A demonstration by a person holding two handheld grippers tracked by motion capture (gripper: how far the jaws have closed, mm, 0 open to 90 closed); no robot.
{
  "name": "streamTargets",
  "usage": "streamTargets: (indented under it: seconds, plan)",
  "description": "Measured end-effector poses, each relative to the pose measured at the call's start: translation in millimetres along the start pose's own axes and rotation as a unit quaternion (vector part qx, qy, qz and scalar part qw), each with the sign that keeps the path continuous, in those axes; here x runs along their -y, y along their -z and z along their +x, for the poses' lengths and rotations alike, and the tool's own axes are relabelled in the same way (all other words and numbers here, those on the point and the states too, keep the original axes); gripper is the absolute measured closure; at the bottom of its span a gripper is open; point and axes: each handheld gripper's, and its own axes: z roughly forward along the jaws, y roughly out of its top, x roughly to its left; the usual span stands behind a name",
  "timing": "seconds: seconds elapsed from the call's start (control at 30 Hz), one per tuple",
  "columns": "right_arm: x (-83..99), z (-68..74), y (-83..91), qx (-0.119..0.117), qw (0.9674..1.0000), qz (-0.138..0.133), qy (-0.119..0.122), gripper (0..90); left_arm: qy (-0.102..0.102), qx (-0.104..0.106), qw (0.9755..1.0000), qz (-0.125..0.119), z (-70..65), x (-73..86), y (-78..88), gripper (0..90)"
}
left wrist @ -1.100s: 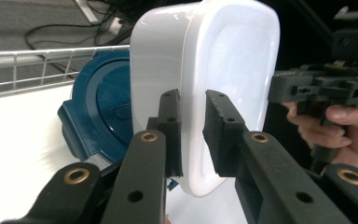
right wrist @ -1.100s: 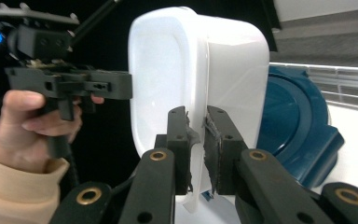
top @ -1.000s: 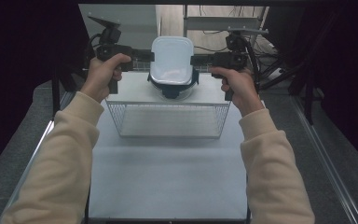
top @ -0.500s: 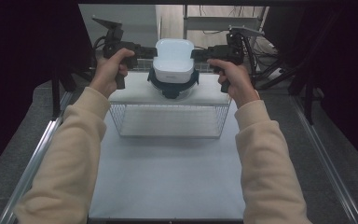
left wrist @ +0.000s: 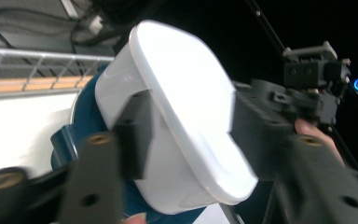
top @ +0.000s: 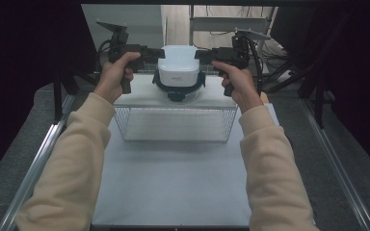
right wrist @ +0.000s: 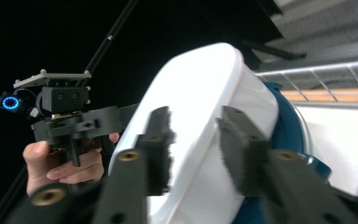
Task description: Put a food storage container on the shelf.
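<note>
A white-topped appliance (top: 177, 67) with a dark blue base (top: 161, 87) stands on the white top of a wire rack (top: 139, 99). My left gripper (top: 151, 54) is at its left side and my right gripper (top: 200, 54) at its right. Both have just been opening and now stand open, pads off it. In the left gripper view the white body (left wrist: 186, 107) lies between the spread jaws of the left gripper (left wrist: 191, 126). The right gripper view has the white body (right wrist: 200, 93) behind the parted jaws of the right gripper (right wrist: 193, 140).
The wire rack's mesh front (top: 173, 126) faces the person, with a white table surface (top: 173, 183) before it. Metal rails (top: 43, 154) run along both table sides. Cables and a frame (top: 231, 24) sit behind the rack. Dark curtains flank the table.
The appliance went from tilted, top towards the camera, to upright on the rack's top. Both hands moved slightly away, and both sets of jaws spread off its sides.
</note>
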Motion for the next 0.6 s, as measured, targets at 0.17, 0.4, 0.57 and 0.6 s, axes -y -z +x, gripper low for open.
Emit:
streamTargets:
  seconds: [0.17,0.4,0.57,0.6]
  plan:
    - [8.4,16.3,14.6,0.020,0.9970,-0.025,0.070,40.8,-0.050,-0.032,0.9980,-0.020,-14.2,8.7,16.8,32.1]
    - [44.1,28.8,42.5,0.034,0.9861,-0.026,0.160,35.8,-0.128,-0.057,0.9895,-0.035,-23.6,53.8,44.3,29.9]
    - [81.0,26.5,64.9,0.075,0.9723,-0.019,0.220,33.4,-0.179,-0.072,0.9805,-0.036,-26.3,98.5,62.6,30.0]
    - [88.4,24.8,68.7,0.075,0.9712,-0.018,0.226,33.0,-0.184,-0.071,0.9797,-0.036,-26.4,105.3,64.6,29.9]
